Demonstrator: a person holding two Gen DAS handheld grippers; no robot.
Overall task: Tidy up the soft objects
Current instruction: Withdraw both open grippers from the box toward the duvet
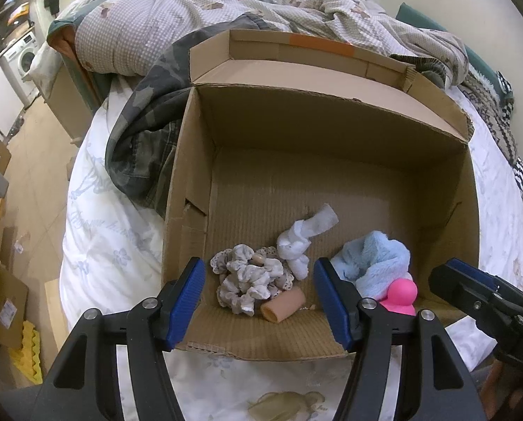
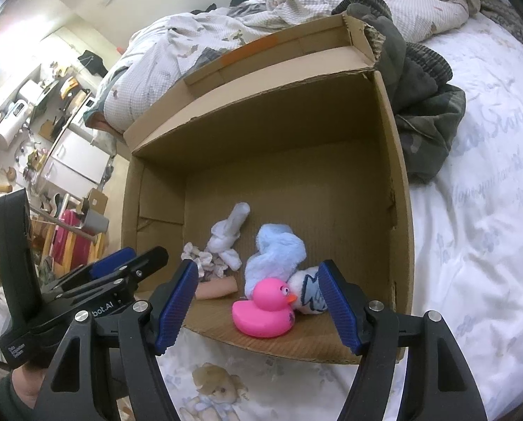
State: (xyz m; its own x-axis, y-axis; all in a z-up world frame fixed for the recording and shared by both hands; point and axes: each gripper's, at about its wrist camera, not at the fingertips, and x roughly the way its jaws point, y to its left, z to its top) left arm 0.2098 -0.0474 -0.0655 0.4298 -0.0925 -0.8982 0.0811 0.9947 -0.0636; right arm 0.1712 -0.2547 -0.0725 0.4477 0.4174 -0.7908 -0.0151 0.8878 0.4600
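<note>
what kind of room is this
Most likely a bedroom in a small lived-in flat: the cardboard box sits on a bed sheet beside a rumpled duvet, with a washing machine beyond.

In the box (image 2: 398, 182) on the bed (image 2: 479, 210), the duck (image 2: 261, 315) sits before the towel (image 2: 275, 256).

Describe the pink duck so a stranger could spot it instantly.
Start at the open cardboard box standing on the white bed sheet. The soft items cluster along its near edge; at the right end of that cluster, beside a fluffy light blue cloth, sits the pink duck. It is the only glossy, bright pink thing there, with an orange beak.
</note>
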